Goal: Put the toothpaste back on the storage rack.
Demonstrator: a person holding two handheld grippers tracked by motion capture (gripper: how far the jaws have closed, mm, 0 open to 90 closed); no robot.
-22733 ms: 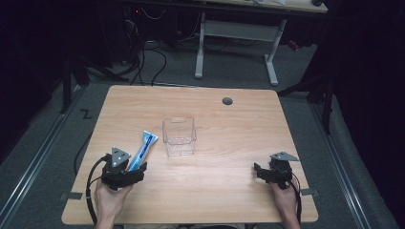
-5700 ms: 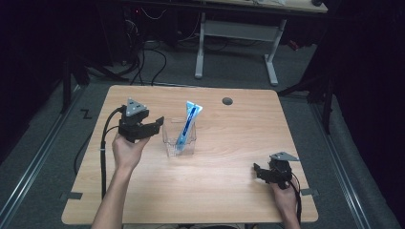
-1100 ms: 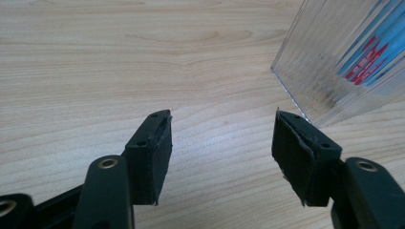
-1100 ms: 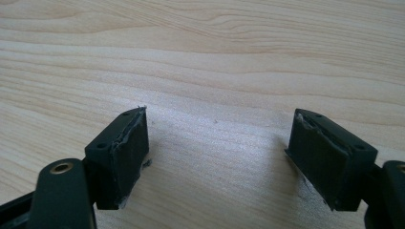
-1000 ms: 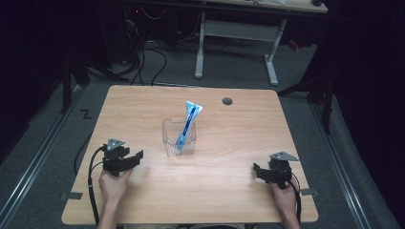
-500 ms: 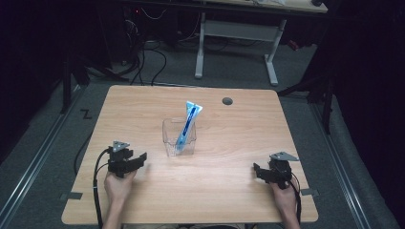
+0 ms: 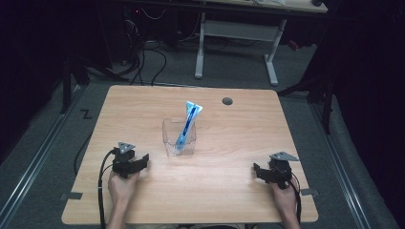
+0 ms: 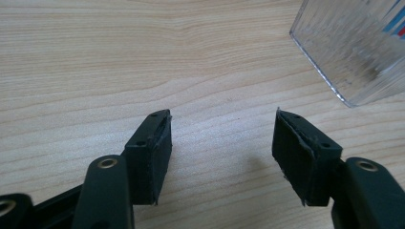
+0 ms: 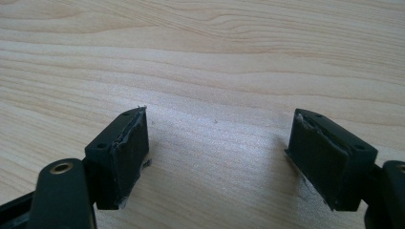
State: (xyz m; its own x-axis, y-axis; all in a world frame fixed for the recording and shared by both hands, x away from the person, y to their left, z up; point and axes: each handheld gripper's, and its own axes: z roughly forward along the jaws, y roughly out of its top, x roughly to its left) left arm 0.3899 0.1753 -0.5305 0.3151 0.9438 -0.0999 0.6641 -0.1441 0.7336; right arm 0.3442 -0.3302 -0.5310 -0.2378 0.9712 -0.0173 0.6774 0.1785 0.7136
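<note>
**Tube in the cup, both sets of jaws empty on the desk**

Blue-and-white tube [image 7: 187, 125] stands in the clear plastic cup [image 7: 178, 138] near the middle of the desk [image 7: 239, 129]. It leans toward the far right, lower end down in the cup, flat crimped end sticking out well above the rim. Nothing else visible in the cup.

Left gripper [image 7: 139, 162] sits low at the near-left of the desk, held by the person's left hand [image 7: 122, 186], cable trailing off the near edge. It points toward the cup and is near it but apart, no contact. Jaws are apart, with bare wood between the pads. In the left gripper view [image 8: 222, 143] one lower corner of the cup [image 8: 351, 52] shows at top right, ahead of the right-hand jaw and clear of it; a bit of the tube's blue and red print [image 8: 395, 21] shows through the ribbed wall.

Right gripper [image 7: 258, 172] is at the near-right of the desk in the right hand [image 7: 285, 200], well apart from cup and tube. Jaws apart, nothing between them; the right gripper view [image 9: 217, 143] has wood grain between the pads.

The round grommet hole [image 7: 227, 101] is at the far side of the desk, beyond the cup and to its right.
</note>
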